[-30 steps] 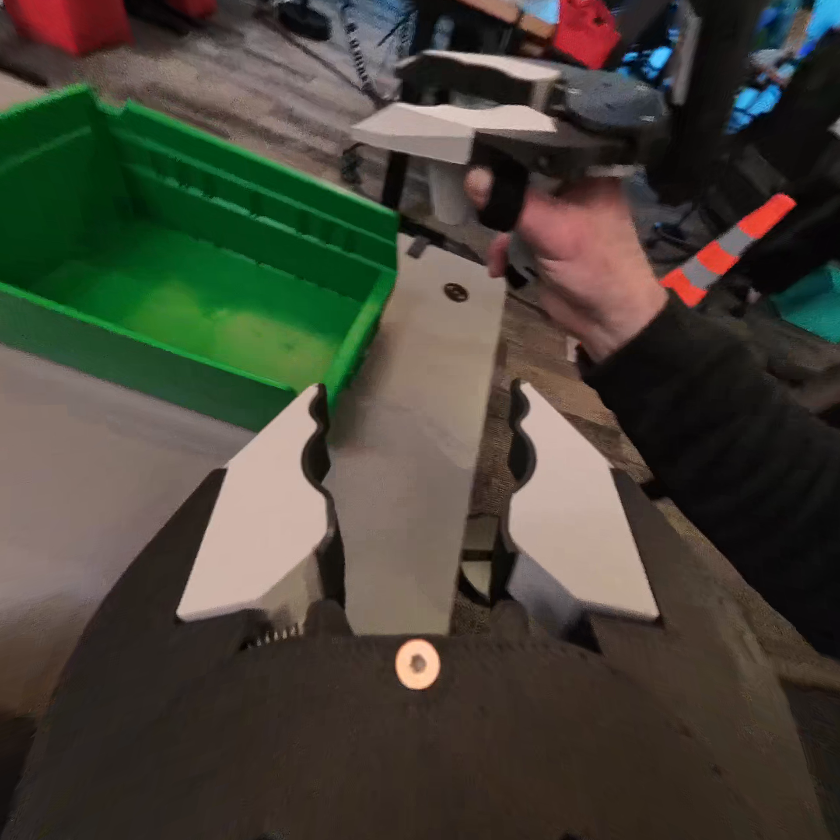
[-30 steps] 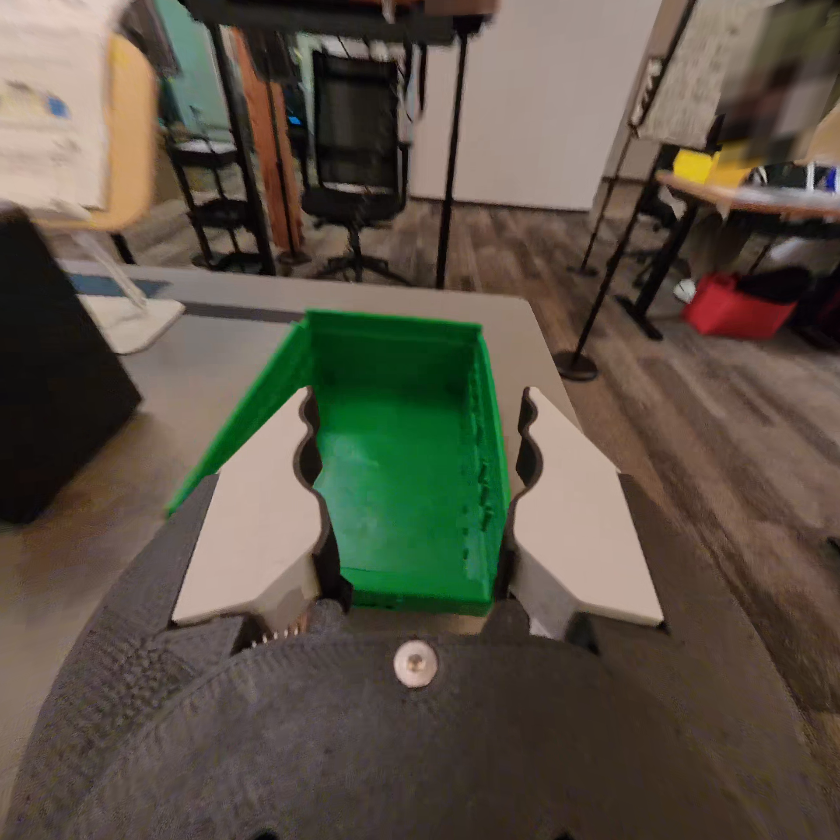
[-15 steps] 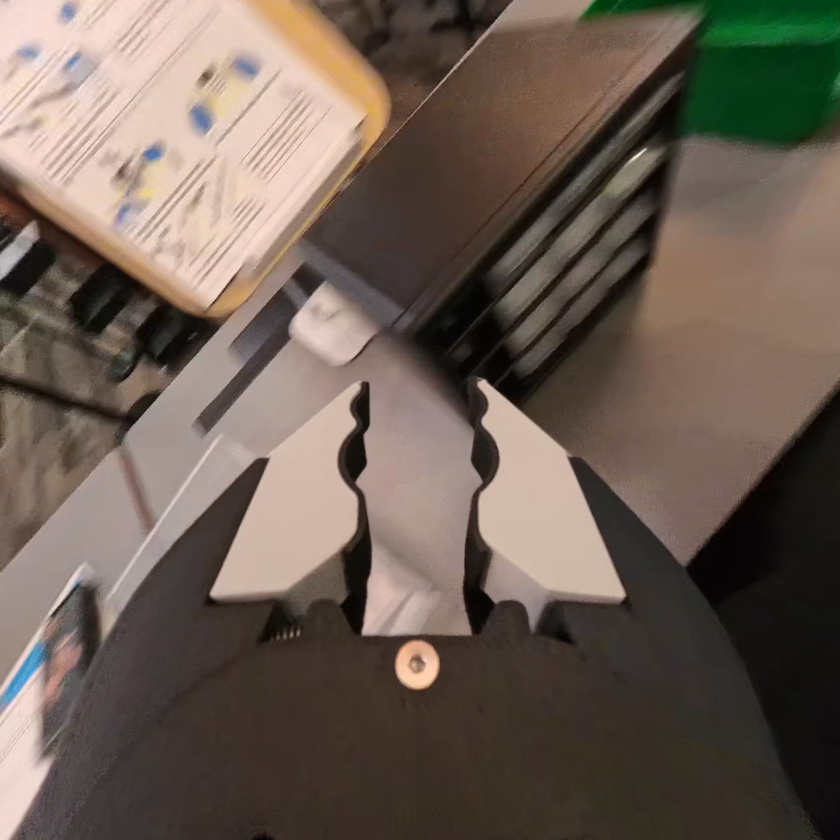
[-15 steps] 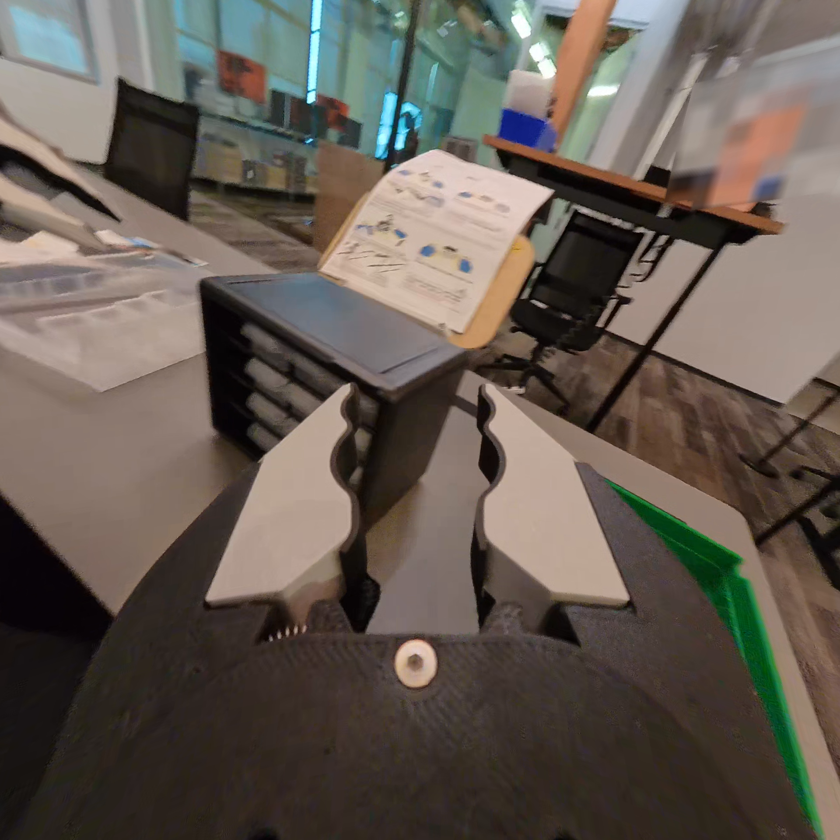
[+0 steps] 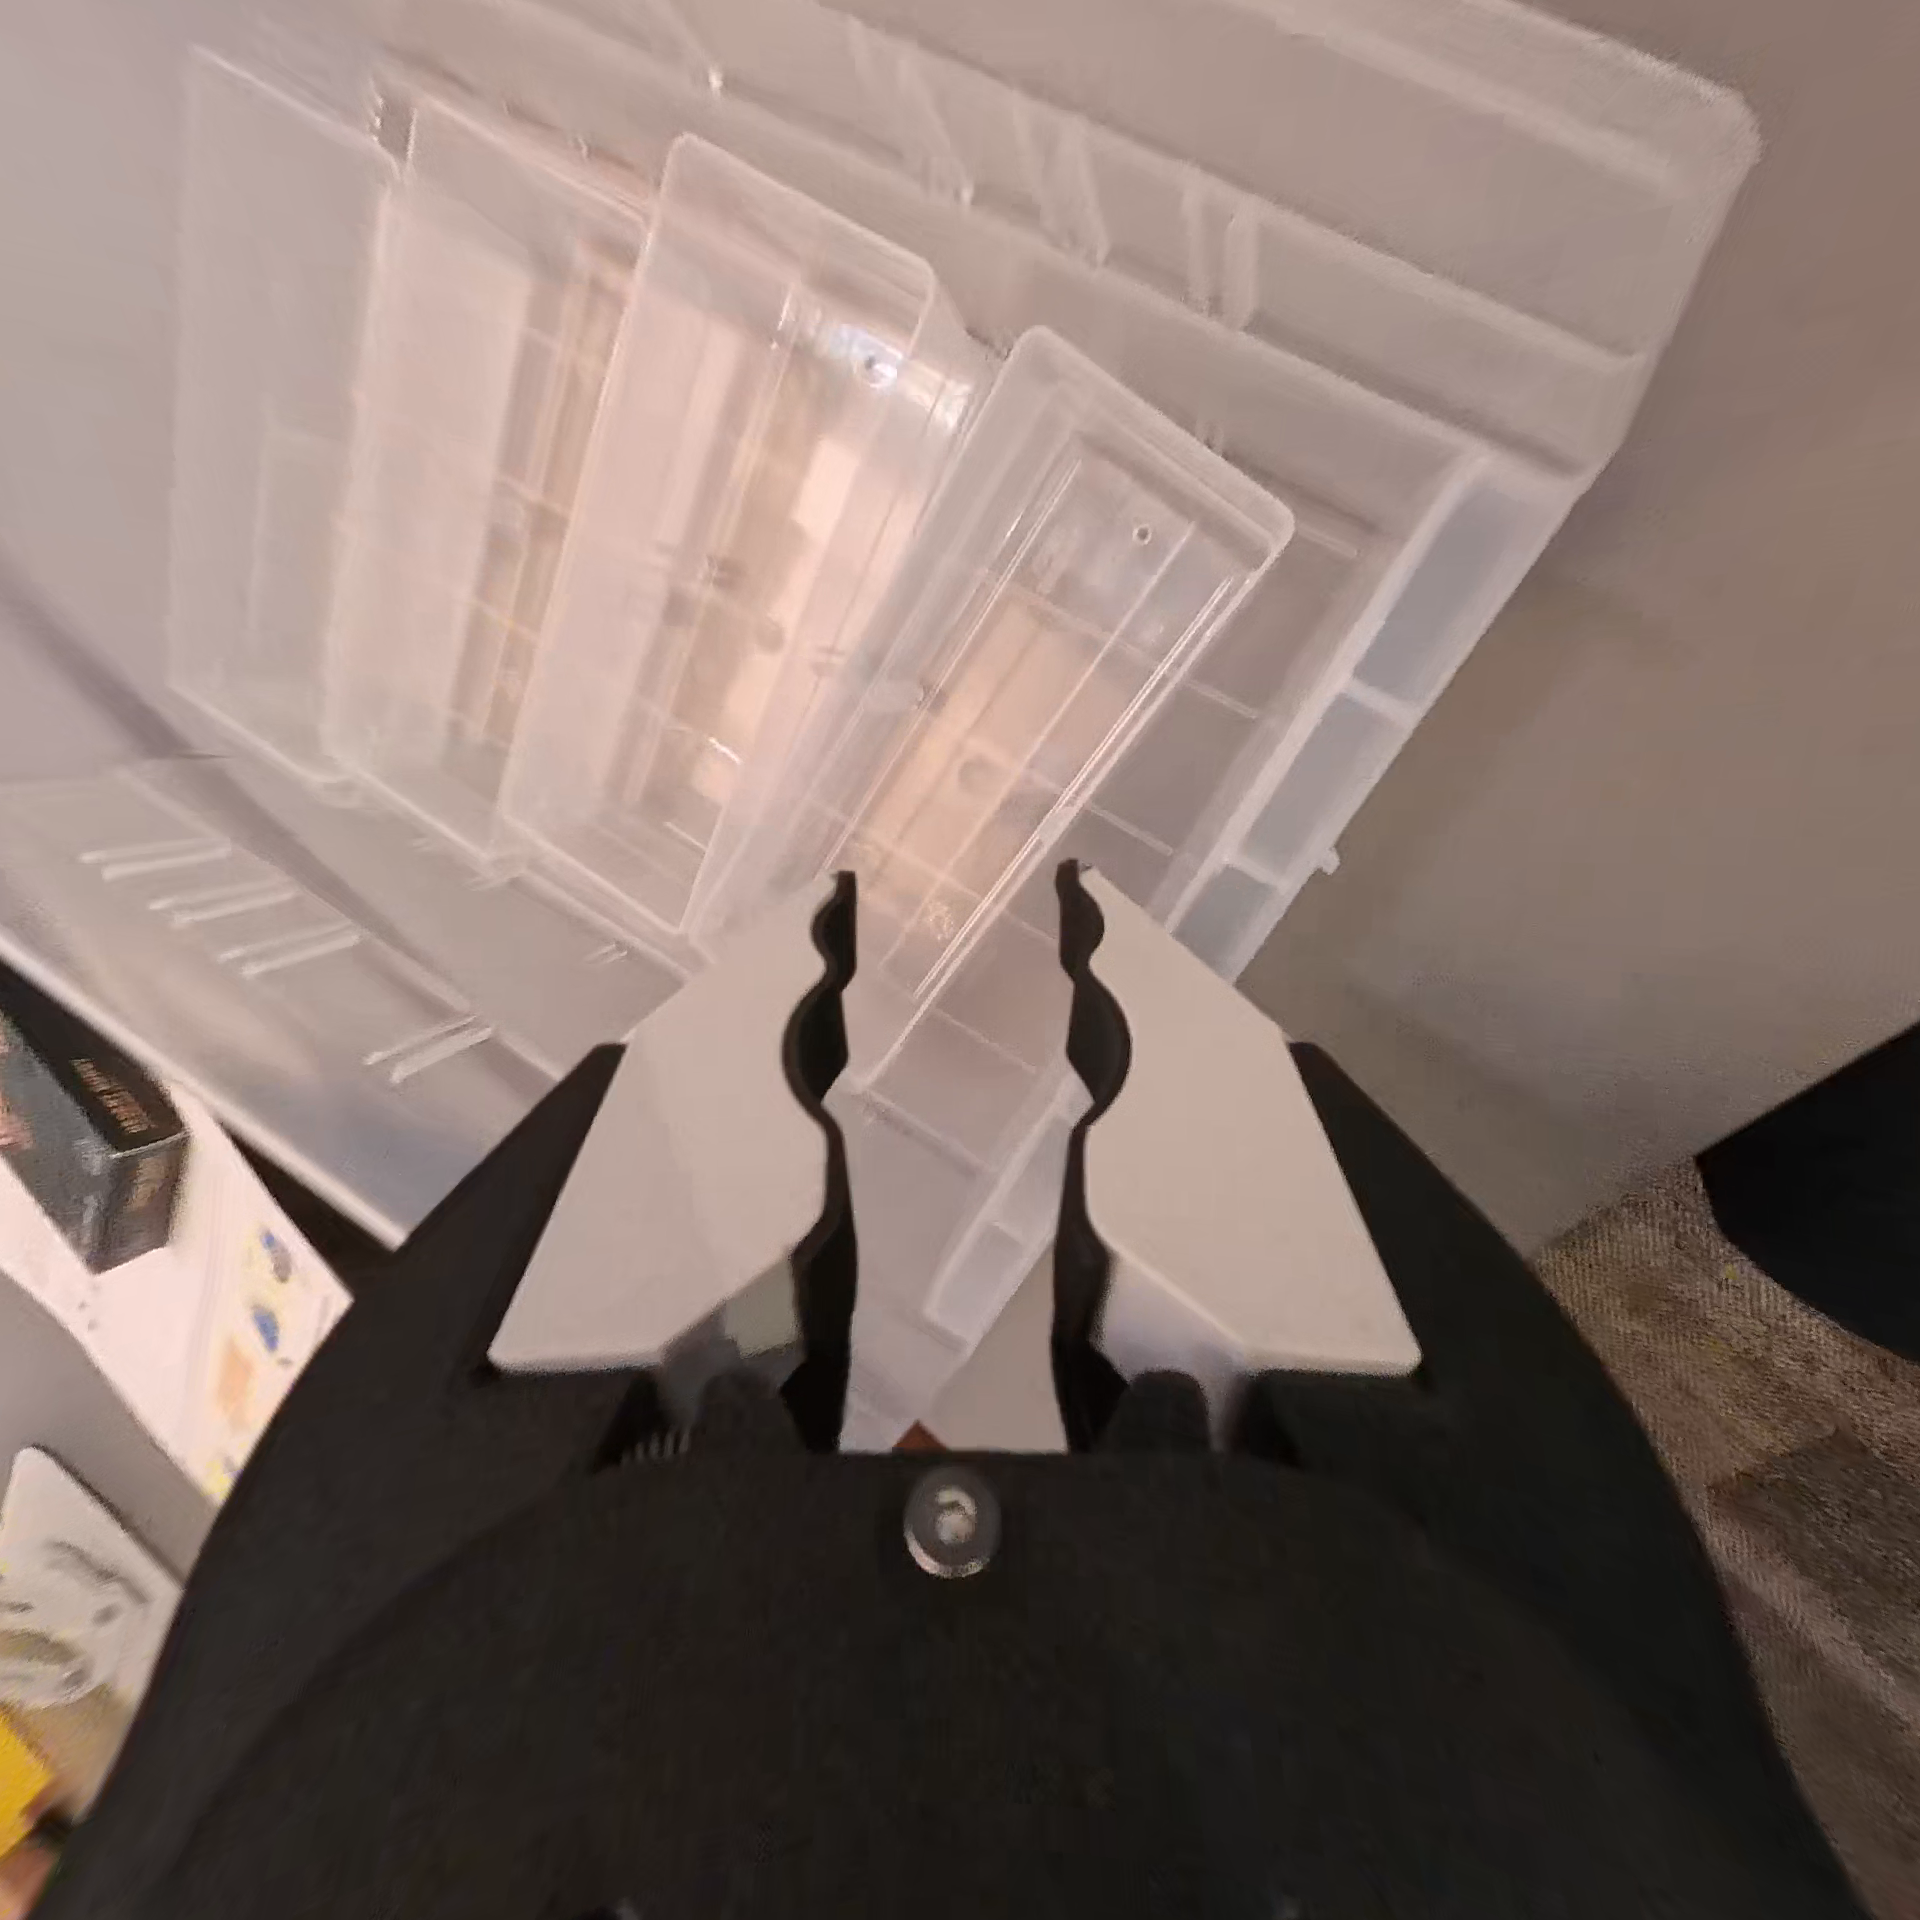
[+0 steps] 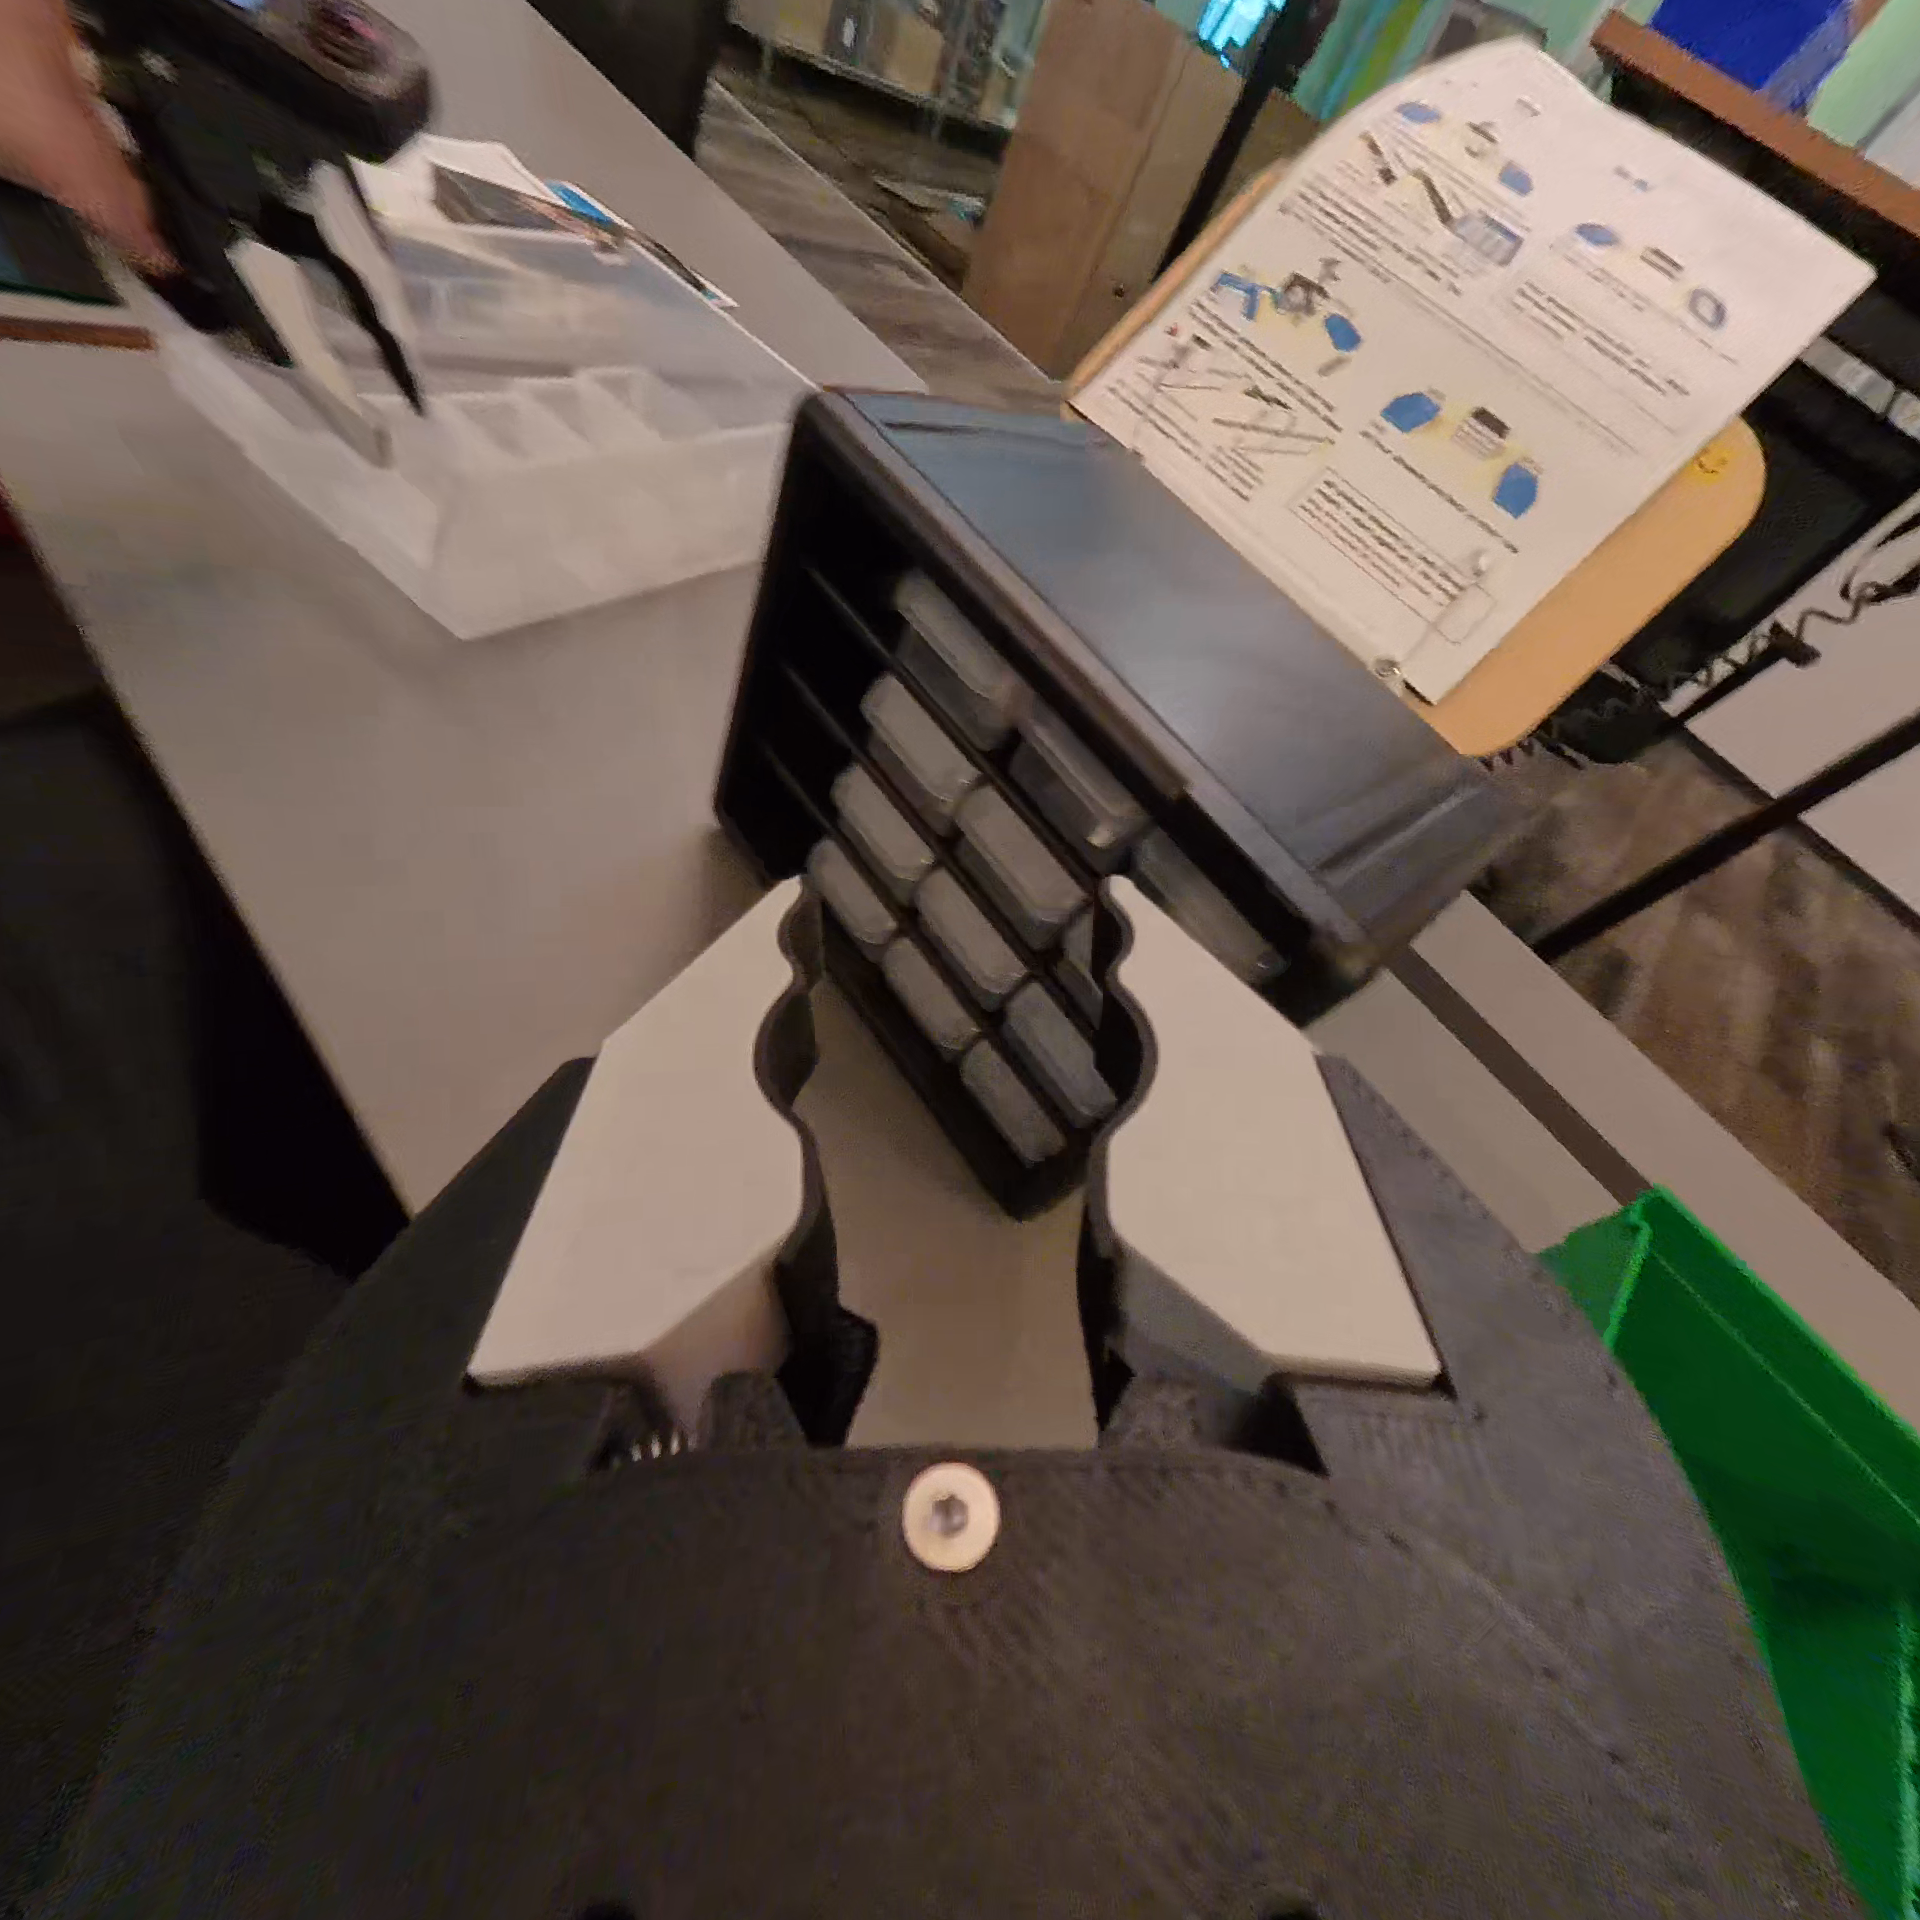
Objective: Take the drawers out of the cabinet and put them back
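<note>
The black cabinet (image 6: 1091,665) stands on the grey table and holds several grey drawers (image 6: 987,862). Its leftmost slots look dark and empty. My right gripper (image 6: 956,904) is open and empty, just in front of the cabinet's lower drawers. In the left wrist view, three clear drawers (image 5: 1039,707) lie side by side on a large clear organiser box (image 5: 1455,343). My left gripper (image 5: 956,883) is open and empty, just above the nearest clear drawer. It also shows in the right wrist view (image 6: 312,301), held by a hand over the organiser box (image 6: 499,478).
A green bin (image 6: 1766,1434) sits at the right, near my right gripper. A clipboard with a printed sheet (image 6: 1455,343) leans behind the cabinet. A small black box (image 5: 83,1132) and papers lie left of the organiser. The table edge runs close on the near side.
Both grippers swung away from the green bin. The left one passed the cabinet and now hangs over the clear drawers. The right one now faces the cabinet front. Both jaws narrowed slightly.
</note>
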Motion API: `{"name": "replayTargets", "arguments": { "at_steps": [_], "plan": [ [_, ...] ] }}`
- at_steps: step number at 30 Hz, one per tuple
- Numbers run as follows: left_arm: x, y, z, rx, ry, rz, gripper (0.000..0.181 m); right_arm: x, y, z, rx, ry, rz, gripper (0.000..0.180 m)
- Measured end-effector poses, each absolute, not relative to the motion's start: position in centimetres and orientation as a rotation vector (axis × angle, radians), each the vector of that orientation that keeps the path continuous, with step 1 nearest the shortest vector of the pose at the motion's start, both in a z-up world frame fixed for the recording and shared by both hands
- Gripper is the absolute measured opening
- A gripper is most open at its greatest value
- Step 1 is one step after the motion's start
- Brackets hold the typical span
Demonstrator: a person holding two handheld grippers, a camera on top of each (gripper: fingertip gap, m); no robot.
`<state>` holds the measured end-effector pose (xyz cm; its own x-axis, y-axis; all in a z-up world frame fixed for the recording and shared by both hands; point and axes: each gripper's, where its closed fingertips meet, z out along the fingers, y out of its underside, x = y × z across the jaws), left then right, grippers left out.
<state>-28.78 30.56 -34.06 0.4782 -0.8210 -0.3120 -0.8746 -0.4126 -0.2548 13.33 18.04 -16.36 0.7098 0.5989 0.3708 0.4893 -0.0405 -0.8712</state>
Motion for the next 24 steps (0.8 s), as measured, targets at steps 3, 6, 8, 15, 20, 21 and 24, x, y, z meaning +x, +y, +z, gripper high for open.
{"name": "replayTargets", "arguments": {
  "at_steps": [3, 6, 8, 15, 20, 21, 24],
  "plan": [
    [-29.5, 30.5, -34.9, -2.373, 1.413, 0.202, 0.040, 17.1, 22.3, -16.3, -1.738, -0.774, 0.128, 0.069],
    [-30.2, 30.5, -35.1, -2.394, 1.373, 0.174, 0.041, 19.5, 26.8, -13.4, -1.703, -0.709, 0.215, 0.074],
    [-30.5, 30.6, -35.1, -2.411, 1.340, 0.157, 0.042, 19.9, 30.4, -11.6, -1.699, -0.725, 0.287, 0.080],
    [-31.2, 30.5, -34.9, -2.452, 1.286, 0.150, 0.044, 17.7, 41.5, -15.8, -1.987, -1.031, 0.465, 0.109],
    [-31.8, 29.9, -35.0, -2.473, 1.272, 0.144, 0.044, 16.2, 41.0, -17.7, -2.031, -1.161, 0.664, 0.079],
    [-32.1, 29.8, -35.0, -2.480, 1.266, 0.139, 0.044, 16.3, 40.5, -17.7, -2.031, -1.168, 0.662, 0.069],
    [-33.0, 29.6, -35.1, -2.495, 1.247, 0.148, 0.043, 16.4, 39.6, -17.4, -2.019, -1.145, 0.607, 0.074]
  ]
}}
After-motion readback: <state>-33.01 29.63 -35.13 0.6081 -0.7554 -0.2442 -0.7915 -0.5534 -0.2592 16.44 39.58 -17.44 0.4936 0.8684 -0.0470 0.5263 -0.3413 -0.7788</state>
